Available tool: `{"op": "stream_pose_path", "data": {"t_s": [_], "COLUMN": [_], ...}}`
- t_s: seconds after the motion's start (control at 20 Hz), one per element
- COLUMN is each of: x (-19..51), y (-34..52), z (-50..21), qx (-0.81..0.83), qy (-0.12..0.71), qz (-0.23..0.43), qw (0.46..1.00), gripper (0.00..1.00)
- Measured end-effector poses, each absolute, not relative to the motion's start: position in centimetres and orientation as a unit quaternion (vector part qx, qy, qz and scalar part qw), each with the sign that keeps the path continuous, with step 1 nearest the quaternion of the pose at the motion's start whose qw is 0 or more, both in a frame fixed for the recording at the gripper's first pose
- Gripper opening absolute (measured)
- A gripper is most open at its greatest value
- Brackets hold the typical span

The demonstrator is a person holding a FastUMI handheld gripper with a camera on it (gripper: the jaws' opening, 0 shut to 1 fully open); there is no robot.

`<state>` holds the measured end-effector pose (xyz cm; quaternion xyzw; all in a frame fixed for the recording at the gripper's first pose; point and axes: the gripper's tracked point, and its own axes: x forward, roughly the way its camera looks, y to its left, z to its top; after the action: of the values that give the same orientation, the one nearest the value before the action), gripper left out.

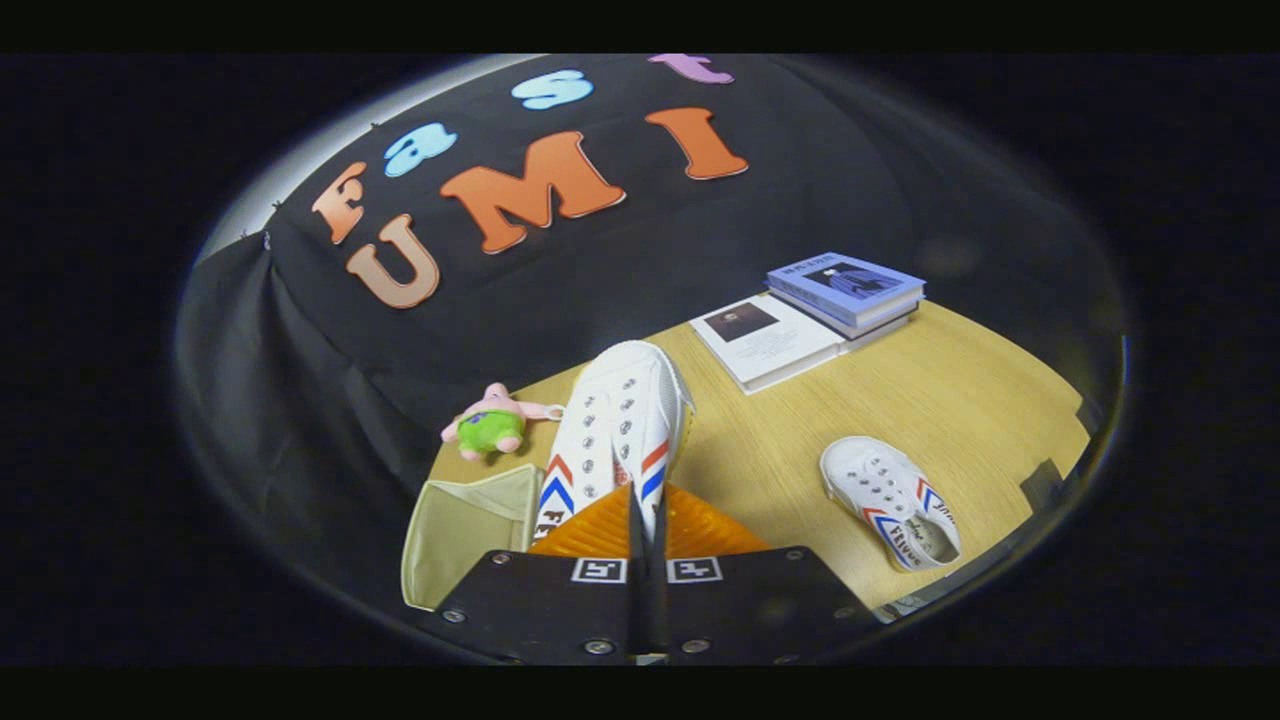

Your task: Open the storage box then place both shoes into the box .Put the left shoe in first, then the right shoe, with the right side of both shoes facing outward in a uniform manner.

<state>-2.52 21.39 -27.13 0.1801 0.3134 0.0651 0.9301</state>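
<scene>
So here's my feed right now. The wooden tabletop (pixel 960 400) takes up most of it, running back to the black cloth wall. At the far side there's a stack of books (pixel 845 290) with another white book (pixel 765 340) lying flat just beside it. Closer in, off to my left, the beige storage box (pixel 465 530) sits with its lid swung open, right beside the gripper's fingers.

The gripper (pixel 645 520) is clenched on a white shoe (pixel 620 420) with red and blue chevrons: both orange fingers are pressed together around its heel end. The shoe's long axis runs straight ahead along the fingers, toe pointing away from me toward the wall, laces facing up. It looks lifted off the tabletop, but I can't tell for sure.

The second shoe (pixel 890 500) lies flat on the tabletop well off to my right, sole down, toe angled away and to the left.

Smallest thing: a pink and green plush toy (pixel 490 425) just left of the held shoe's toe.
</scene>
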Motion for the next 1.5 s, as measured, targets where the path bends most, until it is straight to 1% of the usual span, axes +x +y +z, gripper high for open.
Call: {"op": "stream_pose_path", "data": {"t_s": [0.2, 0.35, 0.55, 0.7, 1.05, 1.5], "x": [-2.2, -2.7, -4.4, -5.9, -9.0, -12.4], "y": [26.3, 31.0, 36.5, 39.4, 41.2, 40.8], "z": [-24.4, -23.7, -24.9, -26.8, -29.1, -31.7], "qx": [0.178, 0.177, 0.158, 0.147, 0.12, 0.109], "qy": [0.294, 0.293, 0.306, 0.321, 0.345, 0.377], "qz": [0.101, 0.135, 0.174, 0.19, 0.206, 0.195], "qw": [0.933, 0.93, 0.922, 0.916, 0.908, 0.899], "gripper": [0.0, 0.0, 0.0, 0.0, 0.0, 0.01]}}
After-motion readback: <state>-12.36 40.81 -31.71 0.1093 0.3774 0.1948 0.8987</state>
